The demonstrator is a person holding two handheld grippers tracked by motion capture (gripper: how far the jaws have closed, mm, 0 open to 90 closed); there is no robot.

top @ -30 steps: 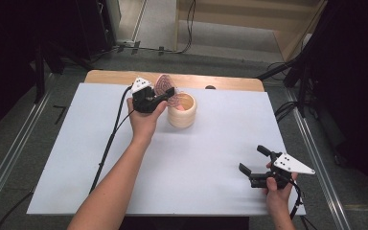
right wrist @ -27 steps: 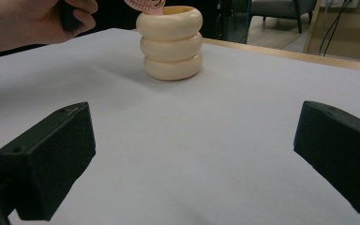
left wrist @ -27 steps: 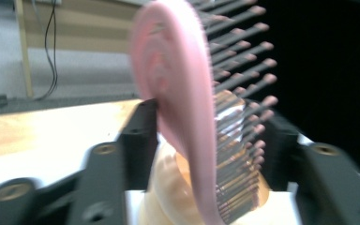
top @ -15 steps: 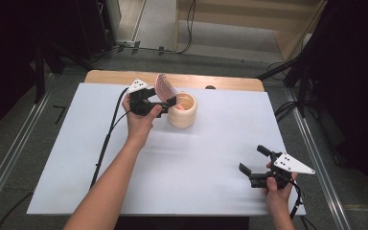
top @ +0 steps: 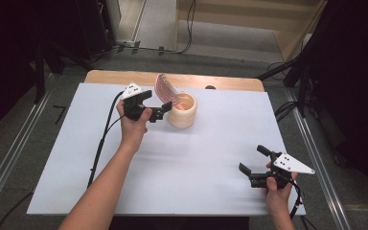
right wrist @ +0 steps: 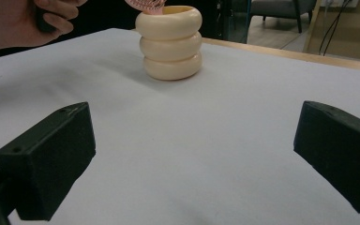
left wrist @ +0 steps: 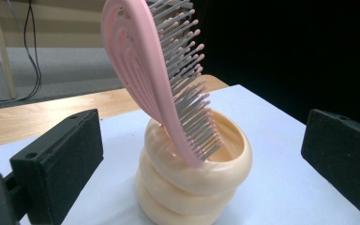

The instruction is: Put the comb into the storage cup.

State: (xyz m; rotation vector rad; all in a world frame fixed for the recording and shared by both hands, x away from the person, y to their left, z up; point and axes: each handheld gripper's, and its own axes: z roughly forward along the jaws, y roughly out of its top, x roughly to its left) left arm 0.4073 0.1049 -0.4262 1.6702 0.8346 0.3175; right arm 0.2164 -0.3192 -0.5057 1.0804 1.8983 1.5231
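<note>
Pink hairbrush (left wrist: 168,79) leans bristle-end down inside the cream ringed cup (left wrist: 194,187), propped by its rim; my left tool (top: 157,111) gapes wide beside it; my right tool (top: 254,165) idles wide, near counter (top: 196,158) edge.

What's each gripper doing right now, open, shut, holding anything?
Left tongs: open, holding nothing, beside the cream holder with the pink hairbrush in it.
Right tongs: open, holding nothing, over the white table cover.
</note>
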